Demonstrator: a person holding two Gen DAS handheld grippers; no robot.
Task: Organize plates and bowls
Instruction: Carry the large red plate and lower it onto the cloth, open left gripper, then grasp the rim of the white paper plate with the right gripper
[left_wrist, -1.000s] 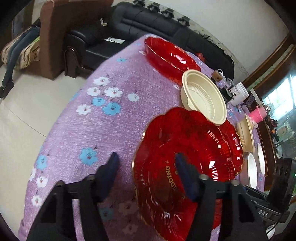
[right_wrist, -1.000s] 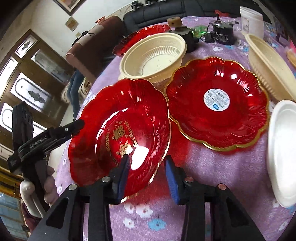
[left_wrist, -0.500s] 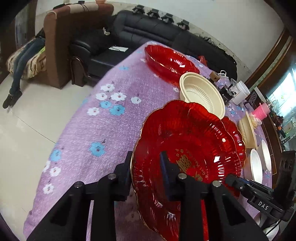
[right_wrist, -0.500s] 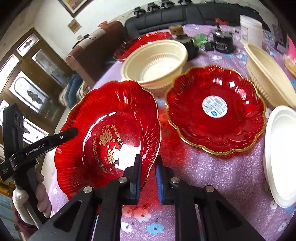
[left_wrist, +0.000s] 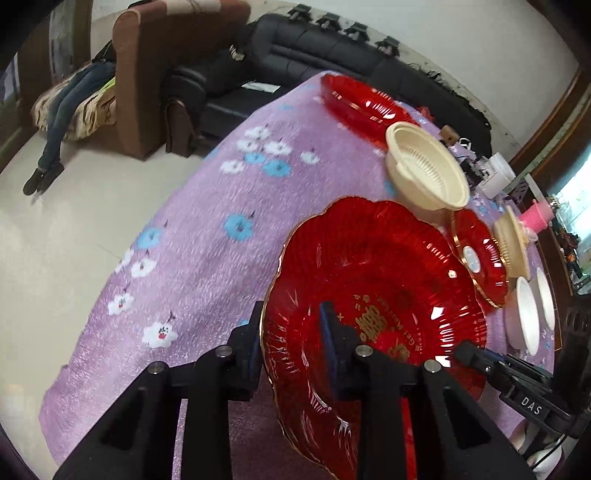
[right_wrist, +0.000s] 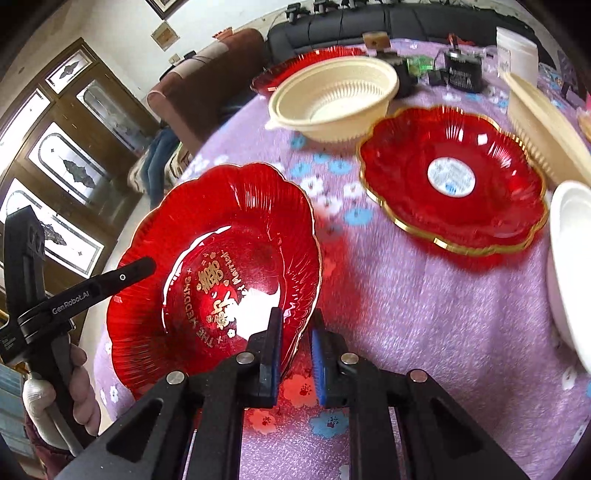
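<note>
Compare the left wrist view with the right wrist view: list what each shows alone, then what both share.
Left only: white bowls, pink cup, a person's legs on the floor.

Right only: wooden cabinet doors, the hand holding the left gripper.

Both: the lettered red plate pinched at opposite rims by both grippers, the right gripper, cream bowl, stickered red plate, purple cloth.

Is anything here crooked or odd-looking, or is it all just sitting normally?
One thing: the red plate with gold lettering is tilted off the purple tablecloth, pinched at opposite rims by the left tongs and right tongs. Nothing looks spilled or broken.
</note>
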